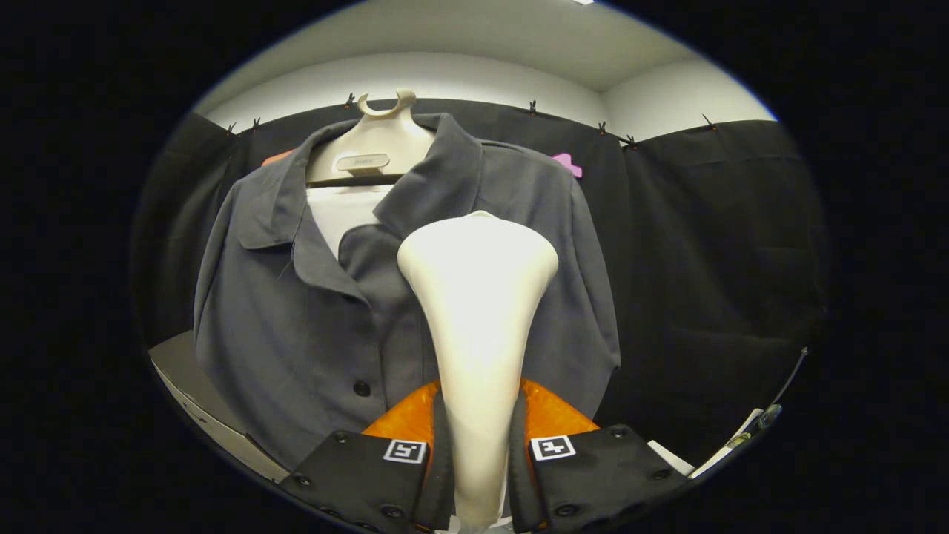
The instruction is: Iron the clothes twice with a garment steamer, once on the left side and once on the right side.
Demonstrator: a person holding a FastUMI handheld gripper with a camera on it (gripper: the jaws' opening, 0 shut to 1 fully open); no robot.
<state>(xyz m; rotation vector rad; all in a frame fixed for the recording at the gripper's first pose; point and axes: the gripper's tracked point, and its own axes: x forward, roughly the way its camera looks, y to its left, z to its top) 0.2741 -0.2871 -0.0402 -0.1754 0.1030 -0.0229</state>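
Item: hand-held gripper (480, 445). You have its two black fingers closed on the neck of the cream garment steamer (478, 297), one finger pressing each side, so the jaws stand only as far apart as the handle is thick. The grip sits low on the handle, which leaves the flared head free to meet the cloth.

Item: grey short-sleeved shirt (296, 319). It hangs on a cream hanger (371, 144) against the booth's black wall, collar open and placket buttoned lower down (hung flat and facing you, presumably so both front panels can be reached).

Position: the steamer head rises straight ahead of your fingers and overlaps the shirt's chest, near the placket; whether it touches the cloth cannot be told. A pale ledge (193, 386) shows beside the shirt's hem.
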